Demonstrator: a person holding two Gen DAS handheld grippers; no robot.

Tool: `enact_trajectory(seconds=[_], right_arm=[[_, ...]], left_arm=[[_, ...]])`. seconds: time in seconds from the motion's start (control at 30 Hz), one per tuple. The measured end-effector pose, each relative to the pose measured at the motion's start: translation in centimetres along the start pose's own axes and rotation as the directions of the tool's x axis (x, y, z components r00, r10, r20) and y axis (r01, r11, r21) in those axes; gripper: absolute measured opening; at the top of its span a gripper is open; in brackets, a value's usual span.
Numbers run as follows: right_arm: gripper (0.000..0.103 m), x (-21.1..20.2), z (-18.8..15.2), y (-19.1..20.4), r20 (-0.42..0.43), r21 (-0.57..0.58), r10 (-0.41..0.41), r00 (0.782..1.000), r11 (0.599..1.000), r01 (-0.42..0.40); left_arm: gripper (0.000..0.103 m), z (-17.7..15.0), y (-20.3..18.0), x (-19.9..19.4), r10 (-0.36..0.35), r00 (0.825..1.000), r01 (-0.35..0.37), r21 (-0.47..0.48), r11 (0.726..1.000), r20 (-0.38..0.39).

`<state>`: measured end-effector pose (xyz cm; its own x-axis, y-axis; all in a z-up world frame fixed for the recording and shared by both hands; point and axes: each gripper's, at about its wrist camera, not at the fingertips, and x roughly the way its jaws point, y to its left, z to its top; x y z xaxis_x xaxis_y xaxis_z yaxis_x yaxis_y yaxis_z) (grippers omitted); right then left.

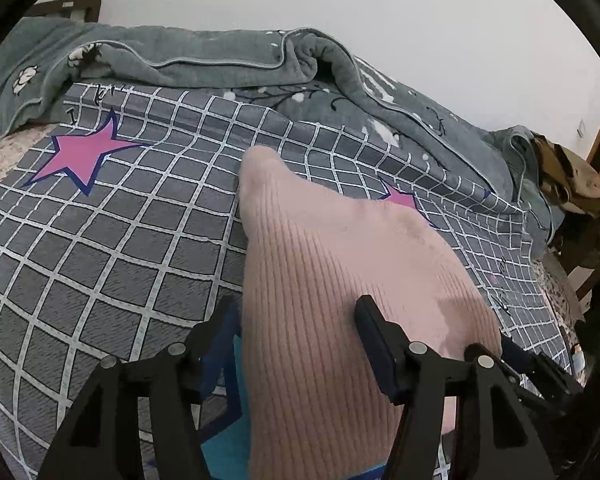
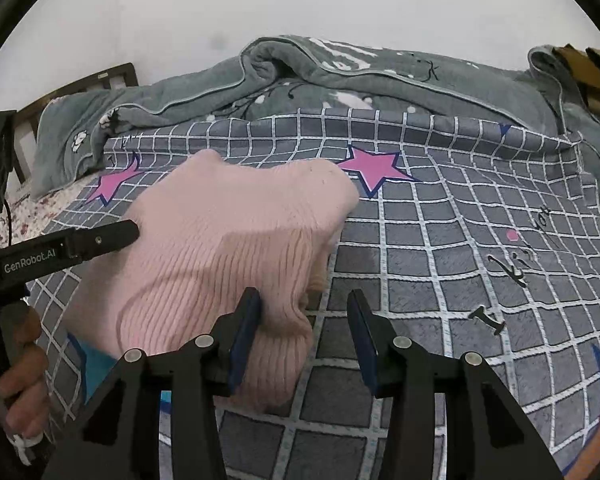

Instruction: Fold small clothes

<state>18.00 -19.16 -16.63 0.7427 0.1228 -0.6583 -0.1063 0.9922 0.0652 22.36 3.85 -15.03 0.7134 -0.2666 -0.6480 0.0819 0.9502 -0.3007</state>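
A pink ribbed knit garment [image 1: 340,280], small and soft, lies on a bed covered by a grey checked sheet [image 1: 100,248] printed with pink stars. A rumpled grey-green blanket [image 1: 220,56] is heaped along the far side of the bed, against a pale wall.

In the left wrist view, the left gripper [image 1: 296,332] has its fingers spread wide apart on either side of the near end of the garment. The cloth fills the gap between them, but they are not pinching it. The garment narrows to a rounded tip pointing away towards the blanket.

In the right wrist view, the right gripper [image 2: 304,328] also has its fingers apart. Its left finger [image 2: 246,336] touches the garment's near right edge, while the other finger hovers over bare sheet. Nothing is gripped. The left gripper shows at the left of this view, held in a person's hand [image 2: 16,380], with its tip at the garment's left side.

The garment looks bunched rather than flat, so folding seems barely begun. To do this step well, each gripper should probably close on a single edge of the knit, not the sheet beneath. The sheet may lift if caught. Stretchy ribbing may sag, so lifting both sides evenly would help keep the fold straight
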Motion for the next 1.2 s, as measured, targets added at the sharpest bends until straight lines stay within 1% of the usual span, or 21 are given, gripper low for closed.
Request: enact_trajectory(seconds=[0.1,0.2,0.3,0.33,0.37,0.4,0.47,0.53,0.6,0.7,0.8,0.87,0.9,0.93,1.0,1.03,1.07,1.13,1.17,1.2], right_arm=[[0.044,-0.4,-0.3,-0.4,-0.001,-0.007,-0.019,1.0,1.0,0.019],[0.043,-0.7,0.0,-0.8,-0.006,0.022,-0.004,1.0,1.0,0.004],[0.044,-0.7,-0.5,-1.1,0.031,0.031,0.008,0.999,0.999,-0.009],[0.044,-0.2,-0.6,-1.1,-0.003,0.025,-0.011,1.0,1.0,0.011],[0.043,0.0,-0.4,-1.0,-0.023,0.018,0.007,1.0,1.0,-0.006],[0.043,-0.3,-0.3,-1.0,-0.006,0.015,0.019,1.0,1.0,-0.019],[0.043,-1.7,0.1,-0.7,0.057,-0.005,0.009,0.998,1.0,-0.008],[0.044,-2.7,0.2,-0.7,0.088,0.005,0.019,0.996,1.0,-0.02],[0.044,-3.6,0.2,-0.7,0.096,0.032,0.026,0.995,0.999,-0.03],[0.044,-5.0,0.6,-0.5,0.072,0.058,0.006,0.997,0.998,-0.011],[0.046,-7.7,0.5,-0.1,0.068,0.053,0.004,0.998,0.999,-0.008],[0.059,-9.5,0.6,-0.1,0.06,0.047,-0.015,0.998,0.999,0.013],[0.06,-10.4,0.6,-0.1,0.048,0.054,-0.029,0.998,0.998,0.027],[0.061,-11.4,0.6,-0.1,0.04,0.058,-0.027,0.999,0.998,0.024],[0.068,-13.1,0.5,-0.2,0.036,0.063,-0.035,0.999,0.997,0.033],[0.079,-14.1,0.5,-0.1,0.037,0.062,-0.055,0.998,0.997,0.052],[0.087,-14.7,0.4,0.0,0.038,0.054,-0.064,0.997,0.997,0.062],[0.089,-16.5,0.3,0.3,0.052,0.023,-0.082,0.995,0.996,0.081],[0.093,-17.3,0.3,0.3,0.061,0.025,-0.096,0.994,0.995,0.094],[0.095,-18.1,0.2,0.2,0.072,0.034,-0.099,0.992,0.995,0.097]], left_arm=[[0.06,-0.3,0.1,-0.3,0.001,1.0,-0.001,0.003,1.0,0.002],[0.06,-0.3,-0.1,-0.4,0.014,1.0,-0.014,0.006,1.0,0.009],[0.06,-0.4,-0.3,-0.4,0.022,1.0,-0.022,0.002,1.0,0.008],[0.06,-0.4,-0.4,-0.4,0.024,1.0,-0.024,0.001,1.0,0.005],[0.06,-0.4,-0.5,-0.5,0.026,1.0,-0.026,0.0,1.0,0.007],[0.06,-0.4,-0.6,-0.7,0.025,1.0,-0.025,0.002,1.0,0.01],[0.06,-0.6,-0.8,-0.9,0.021,1.0,-0.021,0.008,1.0,0.009],[0.06,-1.0,-1.0,-1.2,0.018,1.0,-0.018,0.007,1.0,0.0],[0.062,-1.4,-1.2,-1.5,0.002,1.0,-0.002,0.003,1.0,-0.012],[0.063,-2.4,-2.1,-2.0,0.045,0.998,-0.044,0.036,0.998,-0.035],[0.063,-3.5,-2.3,-3.8,0.048,0.998,-0.046,0.037,0.998,-0.051],[0.063,-3.8,-2.4,-5.7,0.055,0.997,-0.053,0.04,0.998,-0.044],[0.063,-3.7,-2.6,-7.1,0.06,0.998,-0.059,0.04,0.997,-0.035],[0.064,-3.6,-2.7,-8.3,0.061,0.998,-0.06,0.038,0.997,-0.026],[0.07,-3.3,-3.2,-10.9,0.081,0.997,-0.081,0.032,0.996,0.006],[0.075,-3.1,-3.5,-12.0,0.086,0.996,-0.087,0.036,0.996,0.025],[0.081,-2.9,-4.0,-13.5,0.096,0.994,-0.098,0.049,0.994,0.05],[0.085,-2.7,-4.9,-15.9,0.128,0.988,-0.134,0.078,0.988,0.086],[0.086,-2.7,-5.3,-16.6,0.137,0.986,-0.145,0.086,0.986,0.093],[0.086,-2.6,-5.6,-17.4,0.142,0.985,-0.151,0.091,0.984,0.099]])
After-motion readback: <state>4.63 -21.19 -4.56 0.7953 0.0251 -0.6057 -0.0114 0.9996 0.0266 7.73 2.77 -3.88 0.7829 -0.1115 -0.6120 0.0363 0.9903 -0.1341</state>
